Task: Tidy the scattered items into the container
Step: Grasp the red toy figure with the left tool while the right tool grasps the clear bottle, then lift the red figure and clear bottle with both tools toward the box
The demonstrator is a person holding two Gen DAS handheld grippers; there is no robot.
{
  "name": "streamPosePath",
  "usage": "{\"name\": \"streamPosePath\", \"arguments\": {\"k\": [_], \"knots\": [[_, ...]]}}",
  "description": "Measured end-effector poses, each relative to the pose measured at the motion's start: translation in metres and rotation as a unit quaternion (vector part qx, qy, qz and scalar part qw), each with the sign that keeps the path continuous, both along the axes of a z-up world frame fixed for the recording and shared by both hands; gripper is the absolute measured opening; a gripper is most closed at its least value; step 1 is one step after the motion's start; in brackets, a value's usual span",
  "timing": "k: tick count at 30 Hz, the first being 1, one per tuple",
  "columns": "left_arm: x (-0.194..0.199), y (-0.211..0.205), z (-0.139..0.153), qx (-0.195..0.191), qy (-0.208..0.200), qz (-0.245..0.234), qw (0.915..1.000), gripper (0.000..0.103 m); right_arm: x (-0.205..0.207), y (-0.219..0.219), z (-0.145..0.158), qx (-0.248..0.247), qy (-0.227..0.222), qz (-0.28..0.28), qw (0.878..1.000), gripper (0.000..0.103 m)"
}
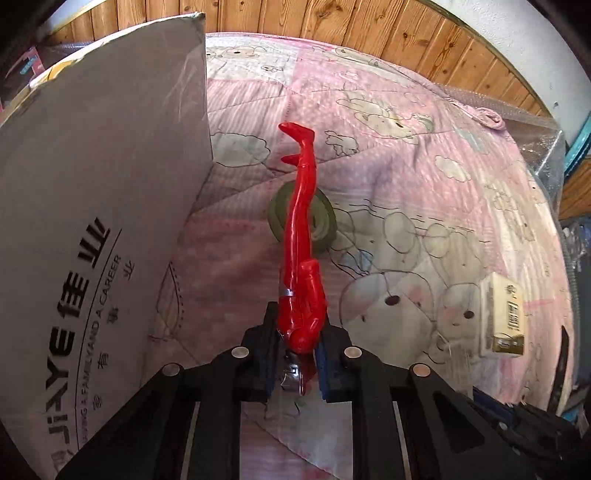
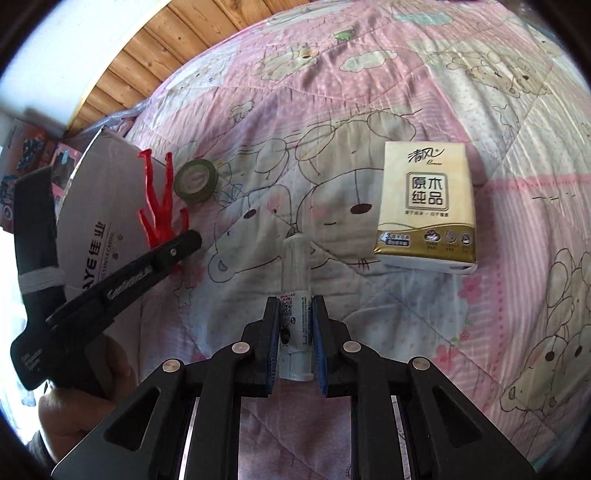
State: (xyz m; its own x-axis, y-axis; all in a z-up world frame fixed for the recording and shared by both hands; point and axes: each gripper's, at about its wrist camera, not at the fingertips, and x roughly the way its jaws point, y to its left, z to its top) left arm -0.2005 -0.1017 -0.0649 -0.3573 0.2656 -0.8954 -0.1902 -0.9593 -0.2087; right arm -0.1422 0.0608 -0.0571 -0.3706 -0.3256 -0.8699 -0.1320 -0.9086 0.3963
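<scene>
**Both grippers holding items over the quilt**

The left gripper (image 1: 298,354) is clamping a red figure (image 1: 301,236) head-first, legs pointing away, beside the cardboard box (image 1: 92,206). The right gripper (image 2: 295,332) is gripping a small white bottle (image 2: 294,291). A green tape roll (image 2: 195,181) and a tissue pack (image 2: 426,203) are lying on the quilt (image 2: 369,92).

Glossy red plastic figure (image 1: 301,258) against matt grey cardboard box (image 1: 92,184); beside that box, soft quilted cotton bedspread (image 1: 406,184), shiny green tape roll (image 2: 195,181), glossy-wrapped tissue pack (image 2: 426,203), varnished knotty wood panelling (image 1: 332,26).
</scene>
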Motion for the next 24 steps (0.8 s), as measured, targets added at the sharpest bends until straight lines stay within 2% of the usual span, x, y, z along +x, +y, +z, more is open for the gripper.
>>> {"name": "streamPosePath", "arguments": {"k": [6, 9, 10, 13, 15, 19, 22, 24], "knots": [[0.033, -0.007, 0.010, 0.016, -0.005, -0.026, 0.9995, 0.018, 0.003, 0.002, 0.004, 0.005, 0.004, 0.001, 1.000, 0.018], [0.032, -0.005, -0.004, -0.011, -0.028, -0.030, 0.9991, 0.018, 0.003, -0.002, -0.002, 0.009, -0.004, 0.007, 1.000, 0.018], [0.029, -0.006, -0.011, -0.013, -0.041, -0.025, 0.9988, 0.021, 0.002, -0.003, -0.004, 0.010, -0.008, 0.007, 1.000, 0.019], [0.020, -0.002, -0.012, -0.003, -0.019, -0.032, 0.9993, 0.032, 0.000, -0.002, -0.013, 0.012, -0.012, 0.001, 1.000, 0.020], [0.014, 0.004, -0.013, -0.006, -0.004, -0.047, 0.9989, 0.020, -0.004, -0.004, -0.014, 0.016, -0.004, 0.003, 1.000, 0.018], [0.013, -0.001, -0.009, 0.007, -0.003, -0.049, 0.9988, 0.019, -0.005, 0.001, -0.014, -0.005, 0.006, -0.007, 1.000, 0.017], [0.023, -0.011, 0.000, 0.010, 0.004, -0.055, 0.9984, 0.019, 0.000, 0.007, -0.011, -0.038, 0.011, -0.016, 0.999, 0.017], [0.030, -0.020, 0.005, 0.016, 0.003, -0.055, 0.9984, 0.019, 0.003, 0.008, -0.009, -0.043, 0.011, -0.019, 0.999, 0.017]]}}
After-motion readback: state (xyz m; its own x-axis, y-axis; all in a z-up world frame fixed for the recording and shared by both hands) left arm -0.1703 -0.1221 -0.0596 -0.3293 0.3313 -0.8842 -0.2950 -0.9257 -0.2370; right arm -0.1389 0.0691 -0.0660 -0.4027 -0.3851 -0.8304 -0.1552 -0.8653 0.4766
